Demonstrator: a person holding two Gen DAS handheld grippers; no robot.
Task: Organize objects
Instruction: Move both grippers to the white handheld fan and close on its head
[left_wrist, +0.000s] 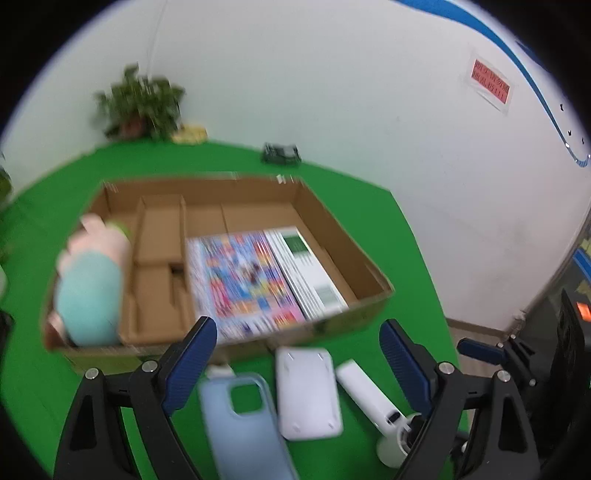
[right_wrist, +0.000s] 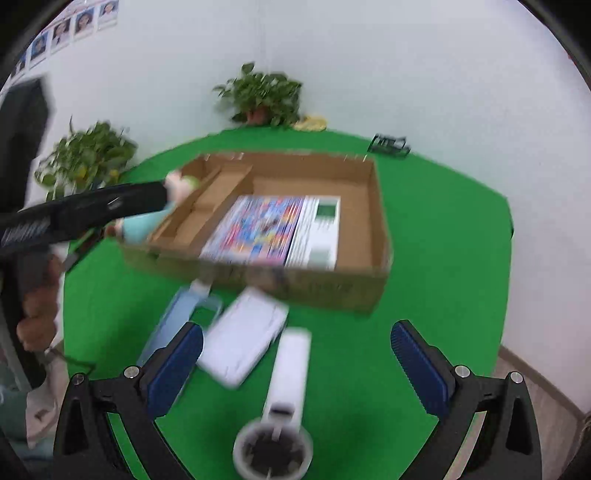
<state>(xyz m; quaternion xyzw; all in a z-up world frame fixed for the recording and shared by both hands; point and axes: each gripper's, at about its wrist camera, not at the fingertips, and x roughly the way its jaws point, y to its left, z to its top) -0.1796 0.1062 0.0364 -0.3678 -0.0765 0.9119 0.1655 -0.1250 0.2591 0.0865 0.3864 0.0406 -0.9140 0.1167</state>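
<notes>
A shallow cardboard box (left_wrist: 332, 236) (right_wrist: 373, 206) sits on the green table. It holds a colourful book (left_wrist: 243, 280) (right_wrist: 258, 229), a white booklet (left_wrist: 306, 269) (right_wrist: 319, 229) and a pink and teal plush toy (left_wrist: 92, 284) (right_wrist: 140, 225) in its left compartment. In front of the box lie a blue phone case (left_wrist: 243, 424) (right_wrist: 173, 321), a white flat device (left_wrist: 308, 391) (right_wrist: 243, 336) and a white handheld fan (left_wrist: 373, 398) (right_wrist: 288, 373). My left gripper (left_wrist: 299, 365) is open above these items. My right gripper (right_wrist: 295, 369) is open above the fan.
Potted plants (left_wrist: 140, 103) (right_wrist: 264, 94) (right_wrist: 85, 155) stand at the table's far corner and left side. A small black object (left_wrist: 280, 153) (right_wrist: 389, 146) lies behind the box. The left gripper's arm (right_wrist: 85, 210) crosses the right wrist view at left.
</notes>
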